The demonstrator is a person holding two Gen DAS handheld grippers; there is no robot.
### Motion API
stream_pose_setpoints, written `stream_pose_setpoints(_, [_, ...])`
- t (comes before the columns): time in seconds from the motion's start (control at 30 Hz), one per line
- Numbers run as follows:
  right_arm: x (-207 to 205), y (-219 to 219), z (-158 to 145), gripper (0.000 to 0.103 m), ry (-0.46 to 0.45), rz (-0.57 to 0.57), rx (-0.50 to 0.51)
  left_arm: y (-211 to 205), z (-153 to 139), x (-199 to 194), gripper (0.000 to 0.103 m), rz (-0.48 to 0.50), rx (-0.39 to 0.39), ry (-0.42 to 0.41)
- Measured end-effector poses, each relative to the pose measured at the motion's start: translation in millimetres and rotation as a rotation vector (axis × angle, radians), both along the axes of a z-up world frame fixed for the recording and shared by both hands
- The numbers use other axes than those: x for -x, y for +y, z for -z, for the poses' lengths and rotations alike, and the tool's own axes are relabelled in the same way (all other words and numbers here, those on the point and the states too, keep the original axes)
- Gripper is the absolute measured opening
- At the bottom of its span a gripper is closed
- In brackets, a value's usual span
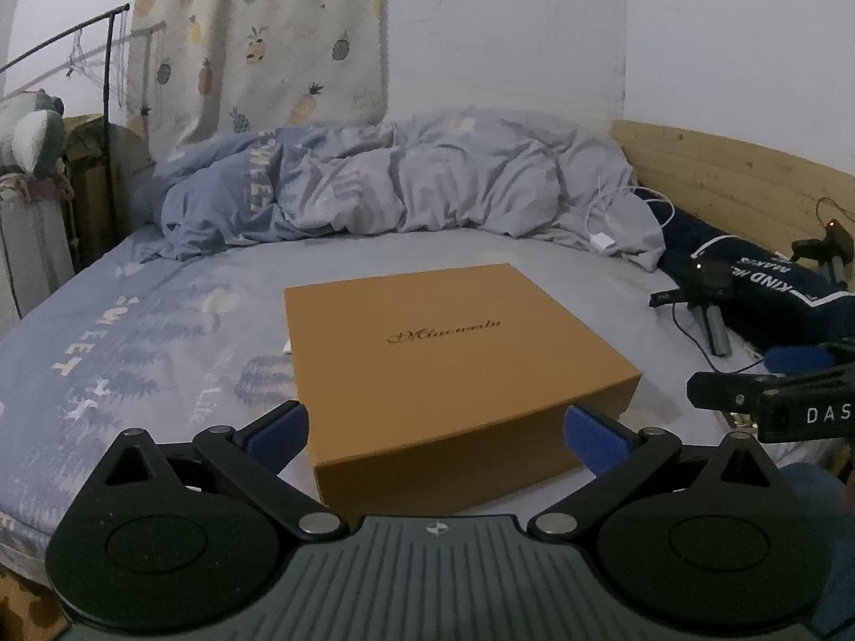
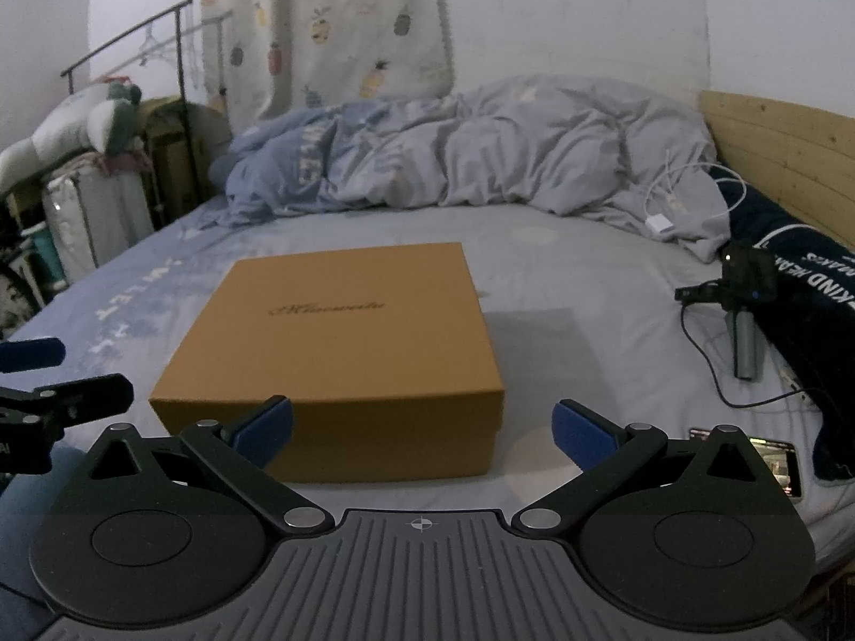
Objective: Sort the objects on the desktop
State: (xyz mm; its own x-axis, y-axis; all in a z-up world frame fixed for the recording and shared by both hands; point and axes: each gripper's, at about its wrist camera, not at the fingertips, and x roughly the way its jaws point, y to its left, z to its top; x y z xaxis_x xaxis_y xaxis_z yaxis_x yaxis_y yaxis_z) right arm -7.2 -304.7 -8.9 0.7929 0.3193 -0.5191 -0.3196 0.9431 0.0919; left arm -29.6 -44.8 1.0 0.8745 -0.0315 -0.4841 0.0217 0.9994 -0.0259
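Observation:
A closed tan cardboard box (image 1: 433,352) with script lettering on its lid lies on a bed with a blue printed sheet (image 1: 133,342). My left gripper (image 1: 435,435) is open just in front of the box, its blue-padded fingers (image 1: 278,430) level with the box's near corners and apart from it. In the right wrist view the same box (image 2: 342,342) lies ahead and to the left. My right gripper (image 2: 422,430) is open, its left finger in front of the box's near face and its right finger over bare sheet.
A rumpled blue-grey duvet (image 1: 401,181) is heaped at the back with a white charger cable (image 2: 673,203) on it. A dark towel (image 2: 801,278), a small camera on a handle (image 2: 743,294) and a lit phone (image 2: 780,459) lie at right. A wooden headboard (image 1: 737,171) bounds the right side.

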Motion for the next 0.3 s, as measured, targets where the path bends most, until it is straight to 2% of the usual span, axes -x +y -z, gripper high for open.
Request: stream_pose_setpoints(0.3, [1.9,1.0,1.8,0.103,0.003,-0.001,0.003,2.7,0.5,-1.3,0.103,0.000,0.003,0.008])
